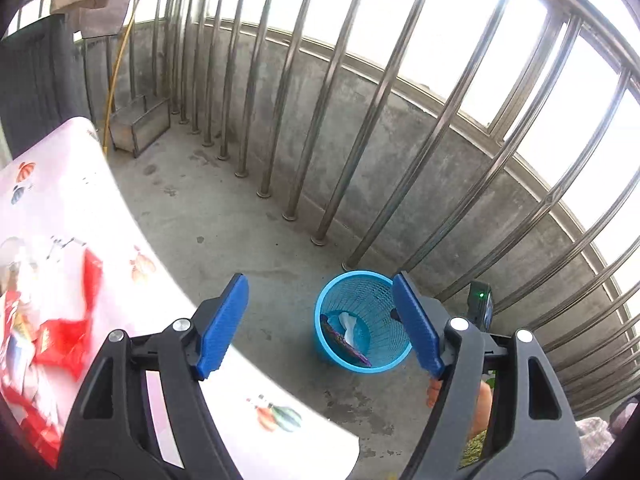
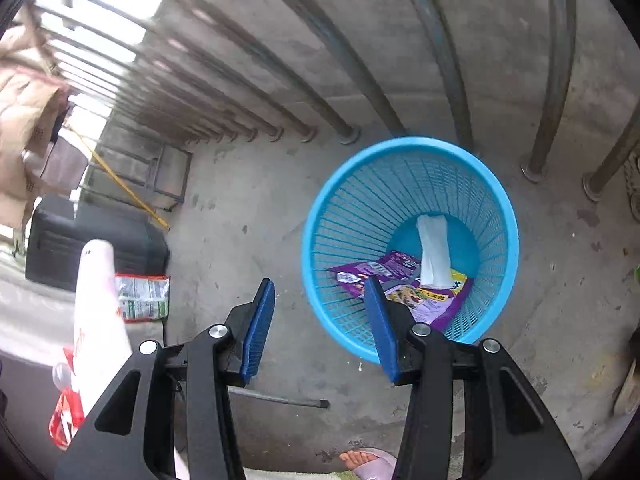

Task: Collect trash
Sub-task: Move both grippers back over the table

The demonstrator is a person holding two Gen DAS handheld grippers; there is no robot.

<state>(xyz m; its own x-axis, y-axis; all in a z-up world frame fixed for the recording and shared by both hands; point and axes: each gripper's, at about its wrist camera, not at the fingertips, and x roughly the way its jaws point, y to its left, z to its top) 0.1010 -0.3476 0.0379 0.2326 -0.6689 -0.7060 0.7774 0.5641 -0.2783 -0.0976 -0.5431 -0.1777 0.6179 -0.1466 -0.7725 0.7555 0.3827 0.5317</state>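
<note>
A blue mesh waste basket (image 2: 360,208) stands on the concrete floor by the railing; it also shows in the left wrist view (image 1: 384,362). Inside lie a purple snack wrapper (image 2: 432,304) and a white crumpled tissue (image 2: 434,248). My right gripper (image 2: 320,300) is open and empty, hovering above the basket's near-left rim. My left gripper (image 1: 320,300) is open and empty over the table edge, left of the basket. Red wrappers (image 1: 60,344) lie on the white flower-print table (image 1: 80,200). A green-white wrapper (image 2: 144,298) lies at the left in the right wrist view.
Steel railing bars (image 1: 332,120) on a concrete kerb fence the balcony behind the basket. A metal frame box (image 1: 140,124) and a yellow stick (image 2: 120,184) stand in the far corner. A bare foot (image 2: 360,460) is near the bottom. A dark rod (image 2: 288,400) lies on the floor.
</note>
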